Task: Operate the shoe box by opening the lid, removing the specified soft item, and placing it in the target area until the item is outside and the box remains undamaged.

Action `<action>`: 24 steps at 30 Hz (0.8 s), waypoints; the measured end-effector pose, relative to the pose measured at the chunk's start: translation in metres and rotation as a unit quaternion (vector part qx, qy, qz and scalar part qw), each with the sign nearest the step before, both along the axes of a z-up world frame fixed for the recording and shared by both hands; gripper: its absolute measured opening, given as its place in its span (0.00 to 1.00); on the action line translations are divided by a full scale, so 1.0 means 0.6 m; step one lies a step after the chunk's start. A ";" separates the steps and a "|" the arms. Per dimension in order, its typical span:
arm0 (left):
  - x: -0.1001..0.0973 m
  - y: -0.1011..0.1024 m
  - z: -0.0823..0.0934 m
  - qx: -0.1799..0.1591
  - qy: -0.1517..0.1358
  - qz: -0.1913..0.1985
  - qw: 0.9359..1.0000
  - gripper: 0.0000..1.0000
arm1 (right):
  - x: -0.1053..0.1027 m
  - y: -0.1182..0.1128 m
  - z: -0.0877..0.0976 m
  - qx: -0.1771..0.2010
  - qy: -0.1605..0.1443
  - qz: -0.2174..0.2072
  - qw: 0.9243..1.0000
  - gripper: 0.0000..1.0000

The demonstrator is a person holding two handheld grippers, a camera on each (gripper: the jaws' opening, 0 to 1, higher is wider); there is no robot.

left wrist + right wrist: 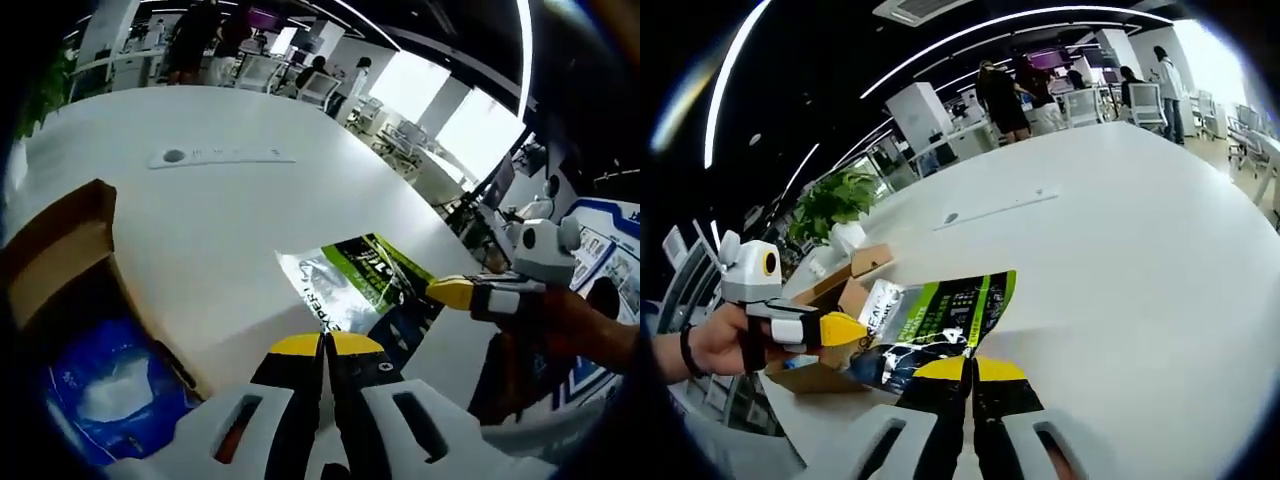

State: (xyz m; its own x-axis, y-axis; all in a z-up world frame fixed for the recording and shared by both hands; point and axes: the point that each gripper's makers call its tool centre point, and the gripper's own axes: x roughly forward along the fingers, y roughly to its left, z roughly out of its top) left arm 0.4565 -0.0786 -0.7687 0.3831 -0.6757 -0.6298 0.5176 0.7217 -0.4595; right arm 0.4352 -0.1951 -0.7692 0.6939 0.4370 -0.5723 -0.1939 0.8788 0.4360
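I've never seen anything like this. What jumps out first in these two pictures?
First, the glossy green and black packet, pinched at its near edge by the right gripper and held above the big white table. Next, the open cardboard shoe box at the table's edge, with a blue plastic bag lying inside it. The left gripper, yellow-tipped and shut with nothing between its jaws, hovers beside the box.
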 end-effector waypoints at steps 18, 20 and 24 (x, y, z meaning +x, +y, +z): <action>0.035 -0.036 -0.042 0.027 0.006 -0.002 1.000 0.00 | 0.030 -0.034 -0.045 0.002 0.015 -0.001 1.000 0.00; 0.036 -0.039 -0.048 0.032 0.008 -0.002 0.999 0.00 | 0.035 -0.039 -0.051 0.001 0.018 0.000 1.000 0.00; 0.041 -0.043 -0.058 0.043 0.010 -0.004 0.999 0.00 | 0.040 -0.040 -0.064 -0.004 0.024 0.010 1.000 0.00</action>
